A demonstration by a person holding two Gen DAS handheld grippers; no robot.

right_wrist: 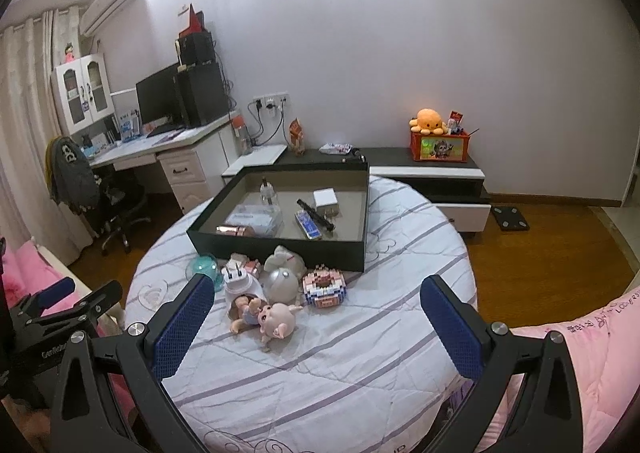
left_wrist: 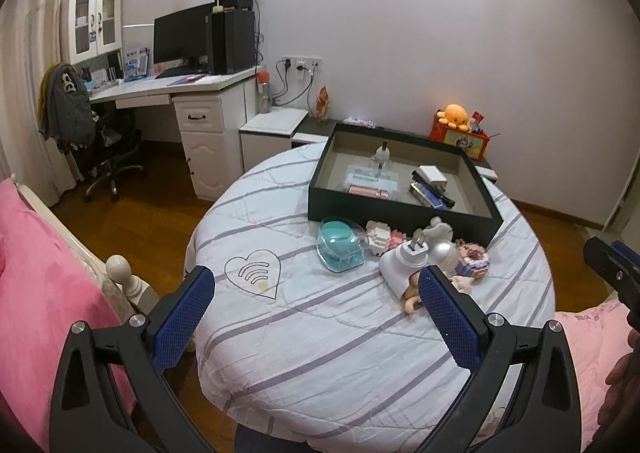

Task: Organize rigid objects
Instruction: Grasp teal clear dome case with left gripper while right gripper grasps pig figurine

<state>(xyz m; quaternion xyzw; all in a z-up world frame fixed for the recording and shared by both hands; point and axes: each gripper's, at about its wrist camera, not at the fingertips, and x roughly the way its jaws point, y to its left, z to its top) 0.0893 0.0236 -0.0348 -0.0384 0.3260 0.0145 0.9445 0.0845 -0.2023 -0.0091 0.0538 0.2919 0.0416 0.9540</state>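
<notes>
"LOVE" handwritten on pink quilt [right_wrist: 592, 337]; other print illegible.

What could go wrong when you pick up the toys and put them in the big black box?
The toys are bunched together: the white plug leans over the pig doll, so grabbing one might knock the other. The silver ball looks round and could slip or roll across the soft quilt. The black box already holds a small glass bottle that a dropped toy might tip over.
</notes>
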